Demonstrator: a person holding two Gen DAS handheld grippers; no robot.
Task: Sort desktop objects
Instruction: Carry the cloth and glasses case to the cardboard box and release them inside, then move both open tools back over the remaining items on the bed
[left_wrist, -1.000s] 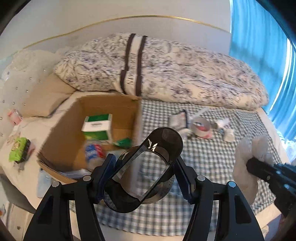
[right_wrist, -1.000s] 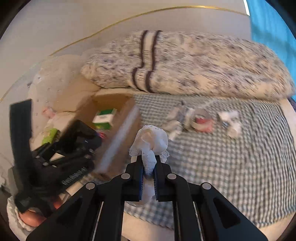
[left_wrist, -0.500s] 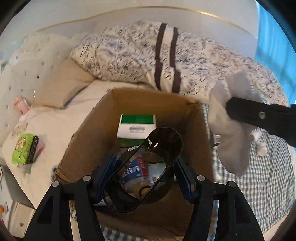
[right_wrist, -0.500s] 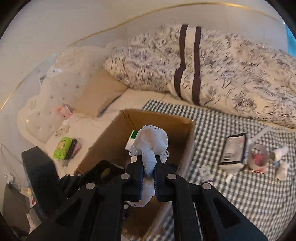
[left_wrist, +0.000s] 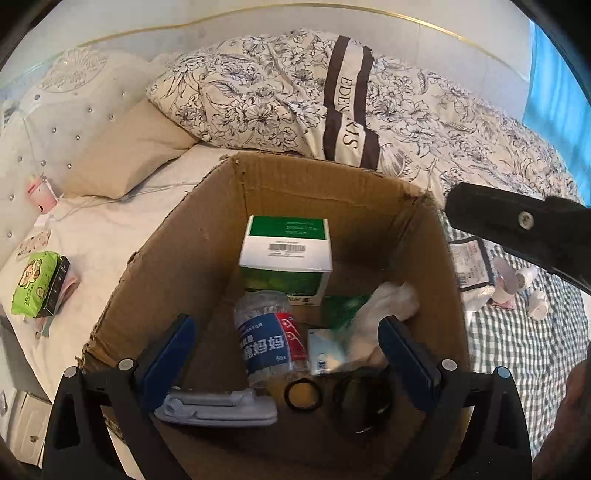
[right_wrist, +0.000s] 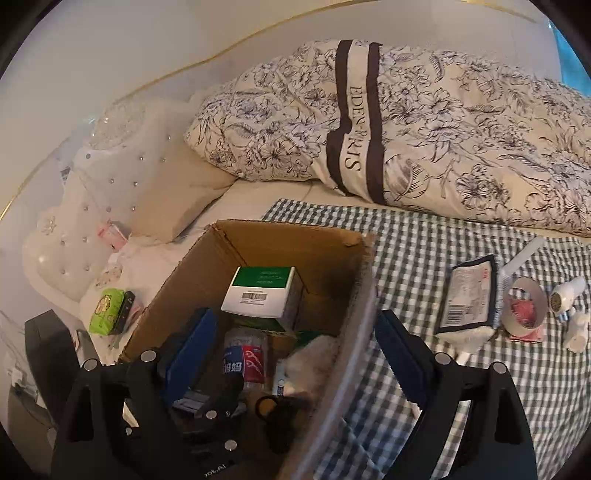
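An open cardboard box stands on the bed, holding a green-and-white carton, a plastic bottle and a grey flat item. A white lace cloth and a dark tinted visor lie on the box floor. My left gripper hangs open over the box, holding nothing. My right gripper is also open and empty above the box's right wall; one of its fingers shows in the left wrist view.
On the checked cloth right of the box lie a flat packet, a tape roll and small white items. A floral duvet lies behind. A green pack and a beige pillow sit left.
Both grippers came in over the box and opened. The visor left the left gripper and the white cloth left the right one; both now lie inside the box.
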